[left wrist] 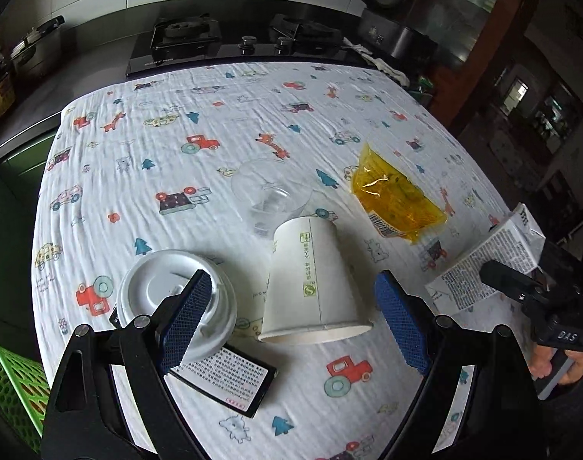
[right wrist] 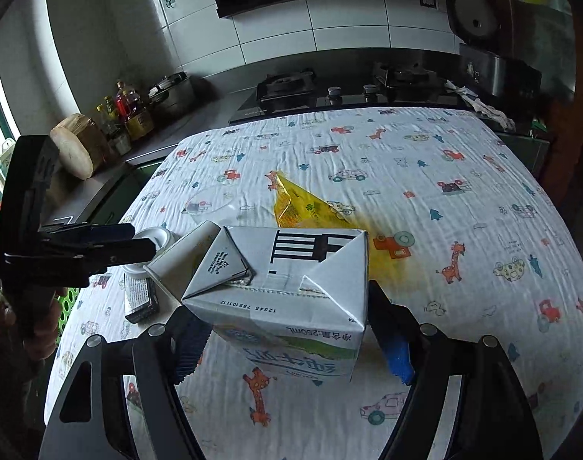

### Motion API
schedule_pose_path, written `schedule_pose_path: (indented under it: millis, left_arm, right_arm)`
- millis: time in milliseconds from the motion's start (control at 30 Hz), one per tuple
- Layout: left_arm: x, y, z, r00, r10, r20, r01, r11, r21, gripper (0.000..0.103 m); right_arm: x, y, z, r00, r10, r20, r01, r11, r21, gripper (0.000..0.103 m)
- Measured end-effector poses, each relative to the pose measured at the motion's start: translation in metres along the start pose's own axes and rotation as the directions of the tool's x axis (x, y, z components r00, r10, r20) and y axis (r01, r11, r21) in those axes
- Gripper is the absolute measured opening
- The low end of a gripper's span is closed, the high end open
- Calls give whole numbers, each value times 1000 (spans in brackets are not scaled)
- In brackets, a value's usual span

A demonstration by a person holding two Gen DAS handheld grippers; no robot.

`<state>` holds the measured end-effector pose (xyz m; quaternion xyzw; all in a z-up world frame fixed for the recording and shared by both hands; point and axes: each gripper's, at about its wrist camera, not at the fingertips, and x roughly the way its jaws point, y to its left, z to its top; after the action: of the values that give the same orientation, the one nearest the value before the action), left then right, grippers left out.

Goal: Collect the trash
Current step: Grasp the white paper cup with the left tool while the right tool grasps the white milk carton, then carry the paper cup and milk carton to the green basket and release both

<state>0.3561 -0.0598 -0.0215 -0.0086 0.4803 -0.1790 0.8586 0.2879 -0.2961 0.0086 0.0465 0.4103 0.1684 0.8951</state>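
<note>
My right gripper [right wrist: 291, 341] is shut on a white 250 mL milk carton [right wrist: 287, 283], held above the patterned tablecloth; the carton also shows at the right of the left wrist view [left wrist: 490, 264]. My left gripper [left wrist: 295, 322] is open, its blue pads on either side of an overturned white paper cup [left wrist: 310, 280] lying on the cloth. A white plastic lid [left wrist: 168, 287] sits behind the left pad. A black box with a printed label [left wrist: 230, 379] lies under that pad. A clear plastic cup [left wrist: 268, 191] and a yellow wrapper [left wrist: 394, 195] lie farther back.
The table [left wrist: 176, 122] carries a white cloth with cartoon cars and giraffes. A green perforated basket [left wrist: 11, 387] stands at the table's left edge. A gas stove [left wrist: 230, 42] and counter lie behind, with bottles and a wooden block [right wrist: 78, 145] at the left.
</note>
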Motion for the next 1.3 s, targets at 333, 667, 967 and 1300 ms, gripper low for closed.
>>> schedule_pose_path:
  millis: [333,667,967,1300]
  left_arm:
    - [48,-15,8,992,13,-124,-8,999,46,69]
    - [25,-14,-4,997,-13,-78,15,1000,27,61]
    - [-55,14,-37,999,3,44,-2,1000,-15,61]
    - [-150,114,-103,969,208,131,-181,964,-196,61]
  right_arm:
    - [-6,-2,-5,1000,3,-13,-4,999,-41,73]
    - [-15,5,-7,1000,13,-10,-14,999,-52,73]
    - [-25,49,-6,996,85,-16,-86,991,-107,73]
    - [-15,143,6,972,226,-59,-233,947,-219,73]
